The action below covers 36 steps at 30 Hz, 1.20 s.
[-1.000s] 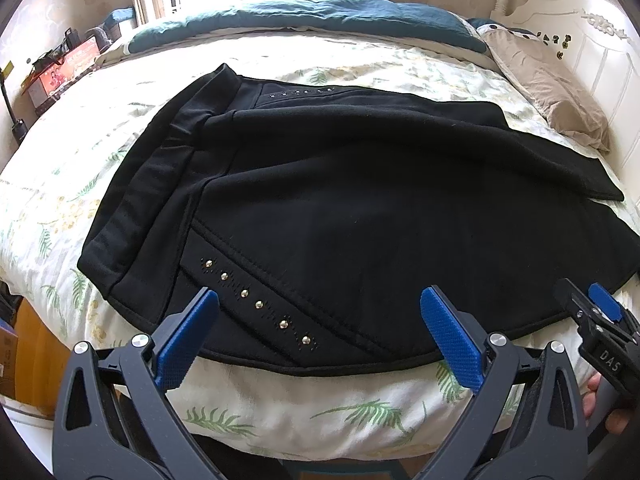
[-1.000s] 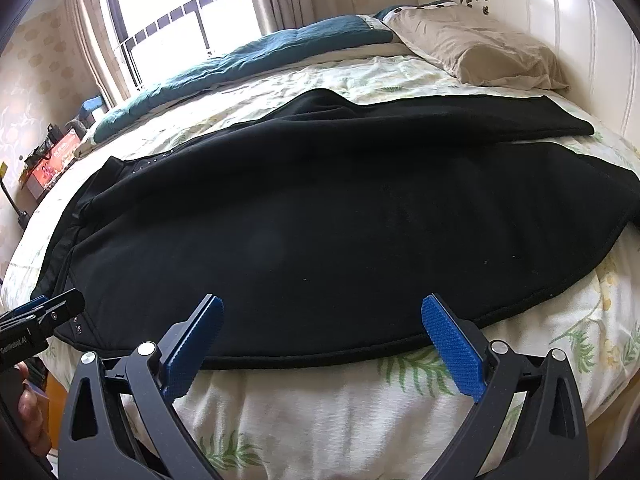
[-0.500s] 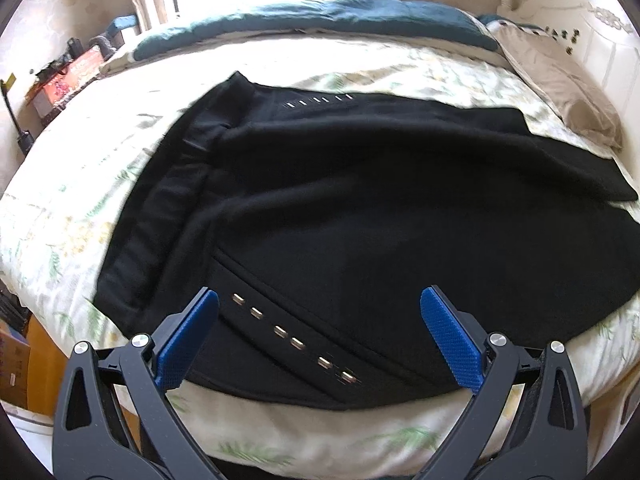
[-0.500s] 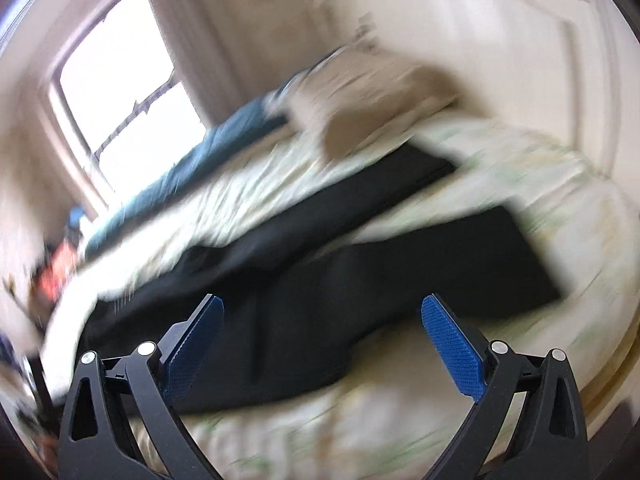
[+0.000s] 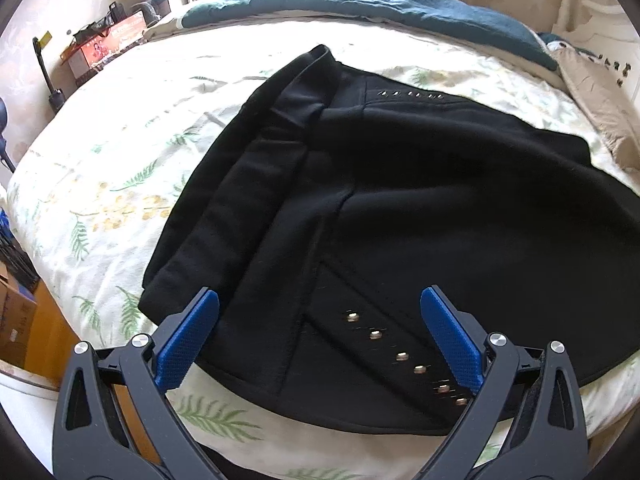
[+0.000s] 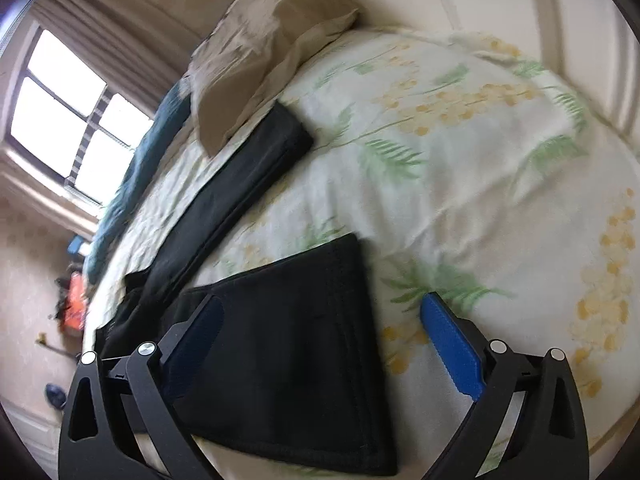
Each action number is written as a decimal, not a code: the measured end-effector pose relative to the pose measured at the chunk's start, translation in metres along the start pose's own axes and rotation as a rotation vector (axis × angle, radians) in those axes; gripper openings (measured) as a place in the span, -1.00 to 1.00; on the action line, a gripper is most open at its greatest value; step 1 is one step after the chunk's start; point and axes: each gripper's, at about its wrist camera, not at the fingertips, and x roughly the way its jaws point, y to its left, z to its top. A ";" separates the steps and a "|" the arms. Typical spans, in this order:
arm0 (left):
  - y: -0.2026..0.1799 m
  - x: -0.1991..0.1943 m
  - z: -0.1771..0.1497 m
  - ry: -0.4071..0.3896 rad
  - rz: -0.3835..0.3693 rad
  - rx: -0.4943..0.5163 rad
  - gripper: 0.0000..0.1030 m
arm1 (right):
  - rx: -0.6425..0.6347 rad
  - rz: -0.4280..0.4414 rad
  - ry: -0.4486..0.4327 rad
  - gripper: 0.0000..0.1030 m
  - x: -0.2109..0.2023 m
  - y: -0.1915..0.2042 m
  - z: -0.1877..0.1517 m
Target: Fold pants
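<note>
Black fleece pants (image 5: pixel 420 208) lay spread across the floral bedsheet (image 5: pixel 120 168), filling the left wrist view from its centre out to three o'clock, where the frame cut the legs off. The waistband (image 5: pixel 248 184) ran from twelve toward eight o'clock, folded over on itself so that its inner layers were hard to separate. A row of metal studs (image 5: pixel 400 356) sat at six o'clock, the last ones partly hidden behind a blue pad. The left gripper (image 5: pixel 320 340) hung over the near hem with its jaws spread wide, nothing between the pads. Bare sheet lay open from seven to eleven o'clock; the bed's near edge curved along the bottom, with a cardboard box (image 5: pixel 16 320) beyond it at eight o'clock. A teal blanket (image 5: pixel 400 8) lined the far side at twelve.

In the right wrist view, tilted and blurred, the pants showed as two legs. The near leg's cuff (image 6: pixel 320 360) lay between the fingers of the right gripper (image 6: pixel 320 344), its hem toward the right finger with bare sheet between. The jaws had just been narrowing yet stood released, neither pad pressing the cloth. The far leg (image 6: pixel 240 184) ran toward eleven o'clock, its cuff just beside a tan pillow (image 6: pixel 260 52). The garment's left end sank behind the left finger at eight o'clock. Open sheet stretched from one to four o'clock.
</note>
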 end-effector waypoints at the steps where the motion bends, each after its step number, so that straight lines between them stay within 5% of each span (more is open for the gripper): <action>1: 0.001 0.002 -0.001 0.007 0.004 0.006 0.96 | -0.024 -0.024 0.020 0.19 0.001 0.003 -0.002; 2: 0.002 0.006 -0.002 0.017 0.005 0.009 0.96 | -0.040 -0.048 0.049 -0.29 0.005 0.005 -0.002; 3: 0.003 0.008 -0.002 0.021 -0.001 0.006 0.96 | -0.040 -0.045 0.068 -0.51 0.007 0.005 -0.003; 5: 0.007 0.010 -0.002 0.026 -0.016 -0.011 0.96 | -0.069 -0.029 0.075 -0.70 0.004 0.009 -0.003; 10: 0.015 0.014 -0.002 0.031 -0.055 -0.023 0.96 | -0.106 -0.132 -0.022 -0.77 -0.011 0.012 0.009; 13: 0.017 0.014 -0.005 0.026 -0.075 -0.020 0.96 | -0.093 -0.159 0.022 -0.77 0.008 0.002 0.016; 19: 0.022 0.016 -0.011 0.008 -0.120 -0.019 0.96 | -0.020 -0.144 -0.042 -0.57 0.003 -0.015 0.023; 26: 0.019 0.014 -0.009 -0.009 -0.137 0.049 0.96 | 0.017 -0.357 -0.183 0.05 -0.022 0.009 0.015; 29: 0.016 0.002 -0.006 -0.018 -0.117 0.108 0.96 | -0.044 -0.258 -0.199 0.33 -0.016 0.059 0.006; 33: 0.017 -0.030 0.010 -0.113 -0.124 0.212 0.96 | -0.199 -0.154 -0.161 0.35 0.011 0.134 -0.003; 36: 0.027 -0.030 0.043 -0.105 -0.179 0.236 0.96 | -0.350 -0.080 -0.091 0.37 0.045 0.199 -0.011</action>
